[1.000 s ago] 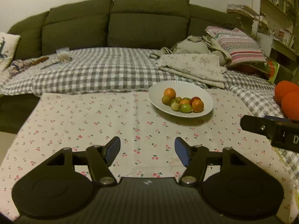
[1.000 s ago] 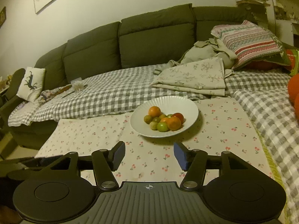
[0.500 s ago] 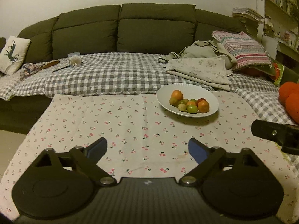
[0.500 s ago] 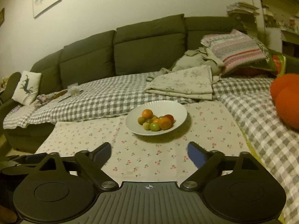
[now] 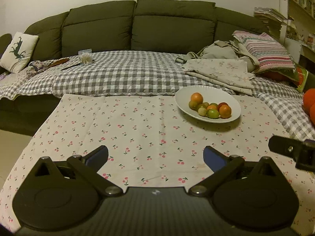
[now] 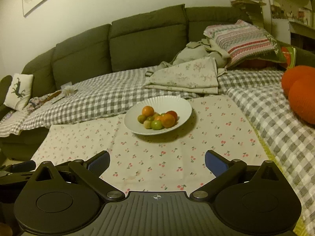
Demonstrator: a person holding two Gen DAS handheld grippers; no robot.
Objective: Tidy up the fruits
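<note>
Both the left tool and right tool are opening with nothing between them, the fruits sitting in a white plate on the cherry-print surface, a checked sofa lying beyond

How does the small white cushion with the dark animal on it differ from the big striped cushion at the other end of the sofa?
The small white cushion with the dark animal figure is plain apart from that one motif; the big striped cushion is covered in pink and pale bands. The white one looks clearly smaller. It stands propped upright at the sofa's left end, while the striped one lies tilted on a pile of things at the right end. Both sit on the dark green sofa.
</note>
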